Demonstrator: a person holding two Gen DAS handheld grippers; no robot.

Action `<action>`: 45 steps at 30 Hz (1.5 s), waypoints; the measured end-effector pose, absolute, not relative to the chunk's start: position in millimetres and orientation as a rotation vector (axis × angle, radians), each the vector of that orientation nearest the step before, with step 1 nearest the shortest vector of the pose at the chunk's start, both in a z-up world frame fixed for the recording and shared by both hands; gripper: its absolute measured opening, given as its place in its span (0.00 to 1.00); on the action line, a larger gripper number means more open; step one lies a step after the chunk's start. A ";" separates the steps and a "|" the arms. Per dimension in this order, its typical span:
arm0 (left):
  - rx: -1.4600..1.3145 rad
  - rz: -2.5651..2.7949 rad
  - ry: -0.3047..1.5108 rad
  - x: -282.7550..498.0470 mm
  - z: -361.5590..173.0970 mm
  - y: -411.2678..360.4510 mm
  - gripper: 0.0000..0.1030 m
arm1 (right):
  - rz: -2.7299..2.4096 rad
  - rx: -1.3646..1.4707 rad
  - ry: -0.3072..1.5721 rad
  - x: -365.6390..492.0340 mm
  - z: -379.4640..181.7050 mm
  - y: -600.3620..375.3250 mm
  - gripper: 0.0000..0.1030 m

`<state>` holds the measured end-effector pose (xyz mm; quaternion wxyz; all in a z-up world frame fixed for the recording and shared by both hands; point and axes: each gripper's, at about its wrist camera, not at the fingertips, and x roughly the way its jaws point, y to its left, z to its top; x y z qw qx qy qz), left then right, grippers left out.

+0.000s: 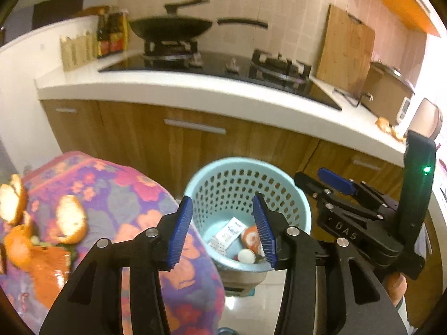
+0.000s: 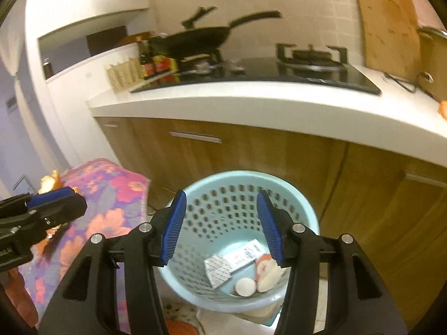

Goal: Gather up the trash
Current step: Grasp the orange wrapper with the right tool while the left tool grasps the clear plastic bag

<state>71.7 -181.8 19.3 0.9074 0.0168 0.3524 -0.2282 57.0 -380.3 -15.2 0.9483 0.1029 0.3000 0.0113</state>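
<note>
Lying near the cloth's (image 1: 134,195) left edge, the peels (image 1: 69,217) look light, curled and brittle, best pinched across a rim; both the left gripper (image 1: 222,231) and right gripper (image 2: 222,224) hang open and empty over the bin (image 1: 303,209).

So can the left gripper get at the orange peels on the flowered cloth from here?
Probably yes. The left gripper is open and empty, and the orange peels lie uncovered on the flowered cloth just to its left, with nothing between them.

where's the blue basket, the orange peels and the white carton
blue basket (image 2: 301,209), right wrist view, on its far right rim
orange peels (image 1: 69,217), left wrist view, on the middle peel's pale inside
white carton (image 1: 230,231), left wrist view, on its printed face
</note>
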 end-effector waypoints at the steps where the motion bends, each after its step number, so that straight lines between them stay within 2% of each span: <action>1: 0.029 -0.467 0.715 67.7 23.6 -175.7 0.43 | 0.034 0.201 0.604 55.9 -11.3 -373.6 0.47; 5: -0.008 -0.438 0.663 49.8 41.1 -144.1 0.45 | 0.103 0.169 0.589 53.2 0.4 -339.2 0.47; 11: -0.066 -0.334 0.584 18.4 56.4 -75.0 0.53 | 0.221 0.114 0.584 54.3 7.3 -278.5 0.47; 21: -0.144 -0.139 0.522 -15.6 56.1 46.4 0.65 | 0.422 0.015 0.541 49.1 11.4 -174.7 0.47; 24: -0.167 -0.125 0.531 -17.1 46.4 71.8 0.71 | 0.464 -0.011 0.533 48.1 9.5 -147.8 0.47; 33: -0.235 0.004 0.718 8.6 -35.5 126.6 0.69 | 0.571 -0.094 0.618 64.6 -19.7 -71.1 0.48; 36: -0.238 0.030 0.794 17.8 -59.6 133.8 0.69 | 0.587 -0.129 0.653 72.6 -31.3 -51.6 0.51; 38: -0.235 0.037 0.837 22.8 -70.4 136.0 0.69 | 0.587 -0.138 0.667 75.8 -38.3 -46.9 0.57; 41: -0.245 0.025 0.878 24.9 -80.5 138.2 0.68 | 0.595 -0.151 0.687 77.8 -44.8 -43.7 0.59; 45: -0.302 -0.053 0.875 21.6 -82.1 140.1 0.68 | 0.612 -0.158 0.708 80.0 -48.5 -42.4 0.70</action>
